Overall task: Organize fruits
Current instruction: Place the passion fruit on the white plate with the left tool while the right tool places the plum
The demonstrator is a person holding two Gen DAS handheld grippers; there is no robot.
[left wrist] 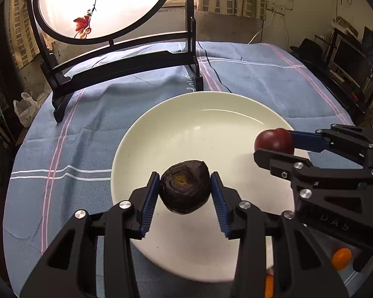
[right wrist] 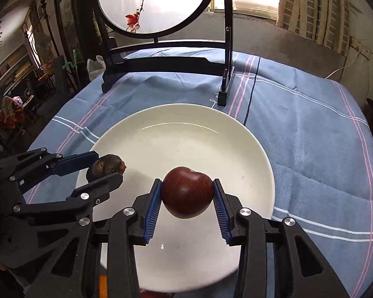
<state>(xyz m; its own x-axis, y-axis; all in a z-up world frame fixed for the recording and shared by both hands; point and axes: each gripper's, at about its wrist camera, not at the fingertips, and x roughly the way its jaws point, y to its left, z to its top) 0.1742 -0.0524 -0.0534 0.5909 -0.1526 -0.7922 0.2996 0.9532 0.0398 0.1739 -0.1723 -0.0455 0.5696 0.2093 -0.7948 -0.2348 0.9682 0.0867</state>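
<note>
A wrinkled dark brown round fruit (left wrist: 184, 191) hangs over the near part of a white plate (left wrist: 211, 129), with my left gripper (left wrist: 185, 173) shut on its sides. My right gripper (left wrist: 273, 145) comes in from the right, shut on a dark red plum-like fruit (left wrist: 273, 139) above the plate's right rim. In the right wrist view the red fruit (right wrist: 186, 196) sits between the blue pads of the right gripper (right wrist: 187, 181) above the plate (right wrist: 186, 129). At the left, the left gripper (right wrist: 108, 165) carries the dark fruit (right wrist: 109, 162). Both fruits are clear of the plate.
The plate lies on a blue striped cloth (left wrist: 74, 136) covering a round table. A round painted screen on a black stand (left wrist: 126, 59) stands at the back. Small orange fruits (left wrist: 342, 258) lie near the plate's front right edge. A white bag (left wrist: 24, 109) hangs beyond the table's left edge.
</note>
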